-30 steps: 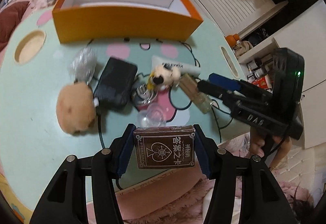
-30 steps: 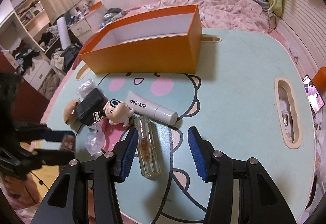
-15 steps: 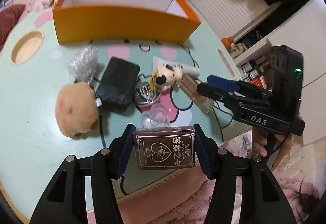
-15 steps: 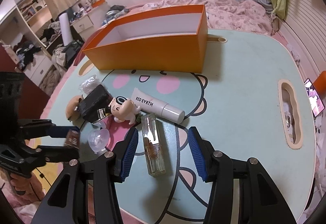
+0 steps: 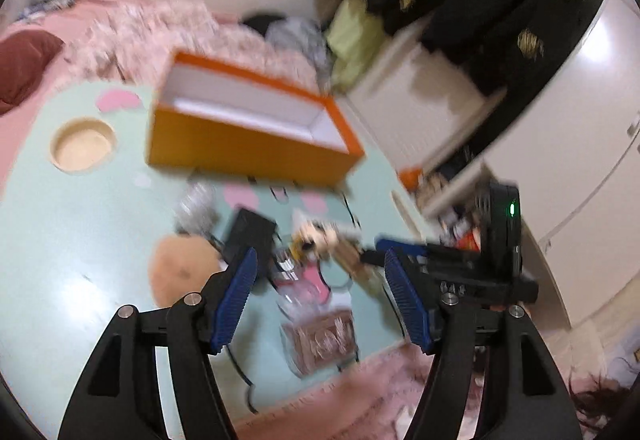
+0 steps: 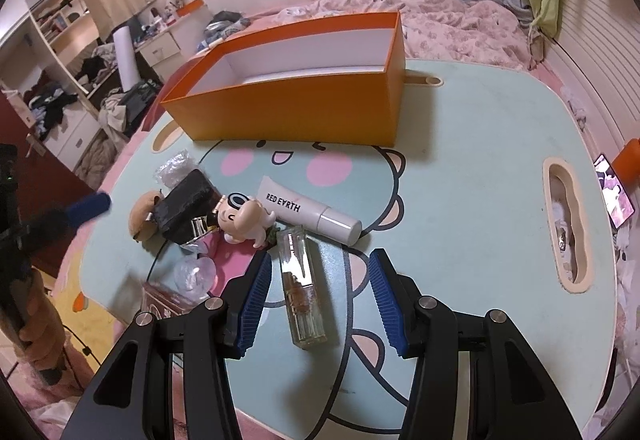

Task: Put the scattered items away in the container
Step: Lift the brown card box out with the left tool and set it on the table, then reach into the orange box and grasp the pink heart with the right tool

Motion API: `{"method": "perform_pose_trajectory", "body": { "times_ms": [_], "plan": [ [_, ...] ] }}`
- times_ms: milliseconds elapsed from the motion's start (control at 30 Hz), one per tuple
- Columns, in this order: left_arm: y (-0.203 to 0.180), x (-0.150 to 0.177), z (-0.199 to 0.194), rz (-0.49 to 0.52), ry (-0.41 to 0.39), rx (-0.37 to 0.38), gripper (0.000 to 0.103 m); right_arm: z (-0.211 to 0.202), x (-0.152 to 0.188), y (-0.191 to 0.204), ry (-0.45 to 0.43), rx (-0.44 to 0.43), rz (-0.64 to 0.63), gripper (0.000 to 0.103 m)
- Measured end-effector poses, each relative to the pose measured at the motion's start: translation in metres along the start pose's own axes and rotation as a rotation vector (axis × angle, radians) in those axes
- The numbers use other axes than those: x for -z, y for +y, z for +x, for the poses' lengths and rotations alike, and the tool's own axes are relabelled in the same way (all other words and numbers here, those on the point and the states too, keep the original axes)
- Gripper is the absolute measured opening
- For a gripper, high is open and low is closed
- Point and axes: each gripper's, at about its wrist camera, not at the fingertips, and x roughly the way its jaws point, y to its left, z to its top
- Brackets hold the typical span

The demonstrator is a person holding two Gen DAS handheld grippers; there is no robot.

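The open orange box (image 5: 248, 156) (image 6: 288, 112) stands at the far side of the mint table (image 6: 480, 160). My left gripper (image 5: 320, 280) hangs above the near edge with its jaws opening and nothing between them. The brown card box (image 5: 320, 340) (image 6: 160, 298) lies blurred on the table below it. My right gripper (image 6: 320, 258) is open, its pads either side of a clear glass bottle (image 6: 300, 292) and not pressing on it. Beside the bottle lie a white tube (image 6: 308, 210), a small figurine (image 6: 244, 218), a black pouch (image 6: 184, 206), a tan plush (image 6: 142, 210) and a clear plastic dome (image 6: 194, 276).
A crinkled plastic wrapper (image 6: 174, 168) lies left of the pouch. The table has a long slot (image 6: 568, 224) at the right and a round hole (image 5: 82, 144) at the left. A phone (image 6: 614, 196) sits past the right edge. A bed with clothes lies behind.
The left gripper has let go of the card box, which now lies on the table's near edge. It has risen and tipped up. The right gripper has stayed put.
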Motion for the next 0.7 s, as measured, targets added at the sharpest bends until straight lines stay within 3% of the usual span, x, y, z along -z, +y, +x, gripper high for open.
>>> {"method": "perform_pose_trajectory", "body": {
  "times_ms": [100,300,700],
  "plan": [
    [0.012,0.0,-0.013,-0.019,-0.101,-0.081,0.067,0.0,-0.001,0.003,-0.002,-0.002,-0.004,0.05],
    [0.03,0.011,-0.015,0.014,-0.24,-0.335,0.067,-0.001,-0.002,0.012,-0.005,-0.016,-0.009,0.05],
    [0.046,0.026,-0.003,0.036,-0.25,-0.355,0.067,-0.011,-0.026,0.041,-0.017,-0.078,-0.063,0.05]
  ]
}}
